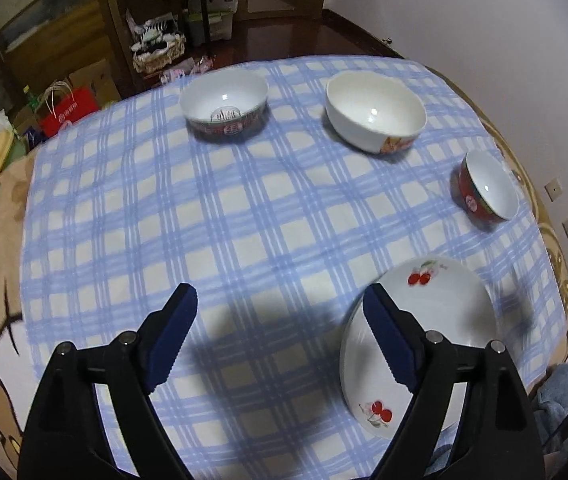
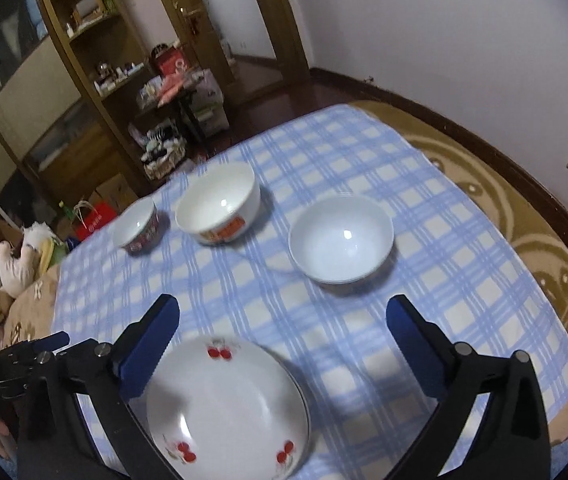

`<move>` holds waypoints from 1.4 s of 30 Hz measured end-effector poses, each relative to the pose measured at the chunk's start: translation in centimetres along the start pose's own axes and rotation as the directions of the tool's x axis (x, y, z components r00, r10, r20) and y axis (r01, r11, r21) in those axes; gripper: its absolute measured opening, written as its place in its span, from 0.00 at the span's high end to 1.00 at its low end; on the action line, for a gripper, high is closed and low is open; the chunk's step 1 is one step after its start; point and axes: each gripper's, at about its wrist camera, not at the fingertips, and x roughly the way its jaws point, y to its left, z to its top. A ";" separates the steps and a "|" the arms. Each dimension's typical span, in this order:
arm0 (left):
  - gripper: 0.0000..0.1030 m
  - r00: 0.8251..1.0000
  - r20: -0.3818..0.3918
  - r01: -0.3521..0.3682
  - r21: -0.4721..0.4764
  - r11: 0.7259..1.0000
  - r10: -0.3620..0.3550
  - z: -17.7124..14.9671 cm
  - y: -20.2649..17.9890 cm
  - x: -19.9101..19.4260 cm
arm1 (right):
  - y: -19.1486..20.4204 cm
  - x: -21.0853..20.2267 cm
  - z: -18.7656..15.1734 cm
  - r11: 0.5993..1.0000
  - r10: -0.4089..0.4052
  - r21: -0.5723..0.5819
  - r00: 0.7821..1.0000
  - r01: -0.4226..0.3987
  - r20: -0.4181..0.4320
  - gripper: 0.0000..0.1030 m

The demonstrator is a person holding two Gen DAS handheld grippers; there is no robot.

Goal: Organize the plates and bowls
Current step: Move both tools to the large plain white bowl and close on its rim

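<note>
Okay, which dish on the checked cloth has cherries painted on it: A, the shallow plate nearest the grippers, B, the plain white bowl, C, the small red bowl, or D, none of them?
A: the plate nearest the cameras shows red cherry motifs on its white surface in both wrist views; the other bowls show none.

- Cherry plate nearest, on the tablecloth.
- Three bowls behind it: small bowl left, large bowl middle, wide bowl right, seemingly apart.
</note>
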 end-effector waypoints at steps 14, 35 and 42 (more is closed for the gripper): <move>0.19 0.999 0.050 0.007 0.023 1.000 -0.008 8.7 -0.8 -1.0 | 2.4 3.0 6.5 0.998 0.030 -0.047 0.999 -0.029 0.027 0.00; 0.19 0.998 0.044 0.032 0.104 0.994 -0.037 16.9 -3.9 9.7 | 3.1 16.1 12.9 1.000 0.007 -0.011 0.994 -0.008 -0.113 0.03; 0.23 0.994 -0.015 0.109 0.056 0.992 -0.109 17.9 -4.3 13.2 | 2.4 20.6 12.4 0.999 0.031 -0.008 0.970 -0.034 -0.240 0.14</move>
